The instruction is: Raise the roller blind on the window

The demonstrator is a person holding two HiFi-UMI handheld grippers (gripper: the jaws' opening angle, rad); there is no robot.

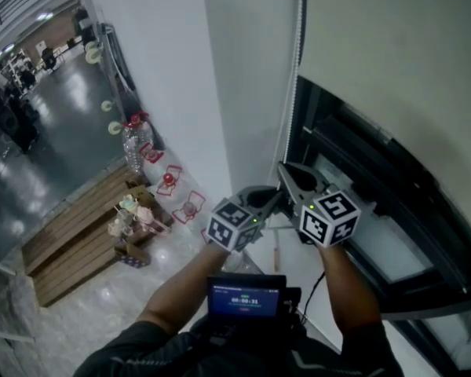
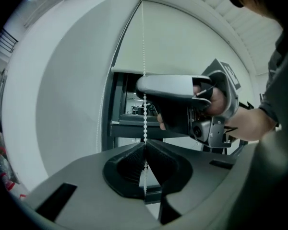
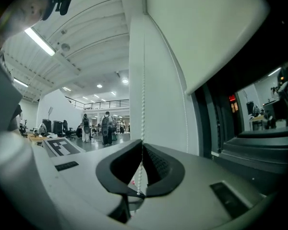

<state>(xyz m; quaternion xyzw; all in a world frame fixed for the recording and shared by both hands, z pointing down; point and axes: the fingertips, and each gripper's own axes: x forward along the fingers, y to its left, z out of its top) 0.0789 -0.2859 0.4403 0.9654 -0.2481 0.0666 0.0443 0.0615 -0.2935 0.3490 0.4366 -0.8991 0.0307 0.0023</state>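
You have both sets of jaws clamped tight on the bead chain (image 2: 144,114), your left gripper (image 2: 145,150) just under your right gripper (image 3: 142,152), ready to haul; the roller blind (image 1: 392,45) hangs partway down the window (image 1: 353,155).

Both forearms reach forward side by side. The left gripper (image 2: 145,145) has its jaws pinched together on the bead chain (image 2: 144,116). The right gripper (image 3: 142,146) sits just above it with its jaws clamped on the chain too, and the right hand (image 2: 217,99) is wrapped round its handle.
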